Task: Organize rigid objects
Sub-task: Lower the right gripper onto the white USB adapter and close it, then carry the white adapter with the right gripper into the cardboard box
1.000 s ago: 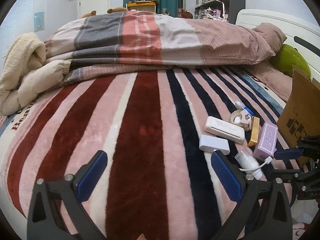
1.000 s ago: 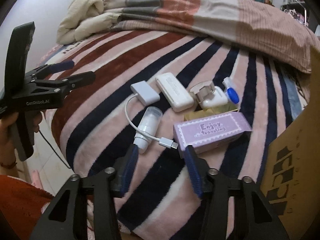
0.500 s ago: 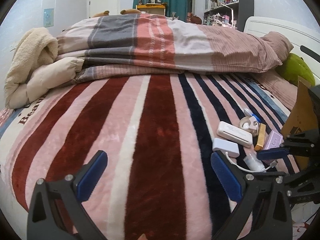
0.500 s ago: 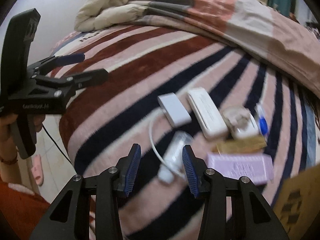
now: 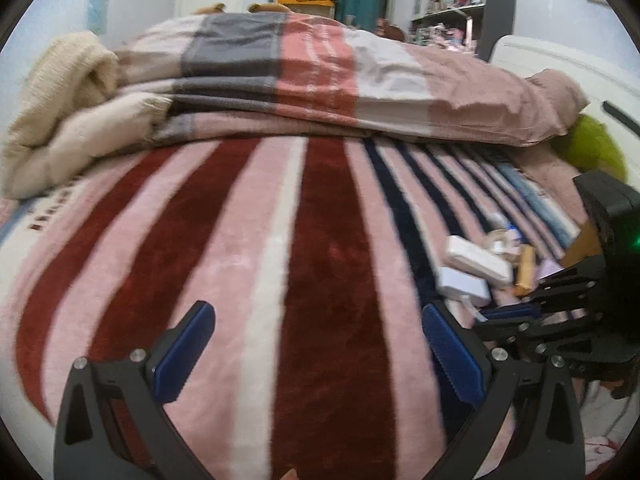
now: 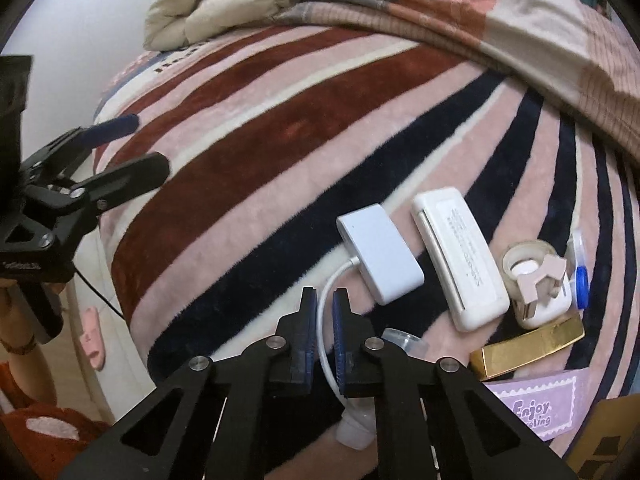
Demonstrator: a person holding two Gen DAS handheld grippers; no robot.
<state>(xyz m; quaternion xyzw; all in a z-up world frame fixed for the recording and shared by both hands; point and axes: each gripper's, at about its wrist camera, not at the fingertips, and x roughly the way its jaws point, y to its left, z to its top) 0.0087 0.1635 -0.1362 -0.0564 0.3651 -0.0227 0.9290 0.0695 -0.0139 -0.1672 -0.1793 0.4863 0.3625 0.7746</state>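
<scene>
Several small objects lie on the striped blanket: a white adapter [image 6: 380, 252] with a white cable [image 6: 326, 316], a white flat case [image 6: 460, 260], a tape roll on a white plug [image 6: 532, 280], a gold bar box [image 6: 528, 348], a purple box [image 6: 540, 404] and a small clear bottle [image 6: 360, 426] under my right gripper. My right gripper [image 6: 320, 300] has its jaws nearly closed around the cable. My left gripper [image 5: 316, 344] is open and empty over the blanket, left of the objects [image 5: 464, 280].
A folded striped duvet [image 5: 320, 80] and a cream blanket [image 5: 60, 92] lie at the far side of the bed. A cardboard box [image 6: 604, 440] stands at the right. The bed edge and floor are at the left in the right wrist view.
My right gripper moved down over the bottle and narrowed its jaws around the white cable. My left gripper drew back slightly and stayed open.
</scene>
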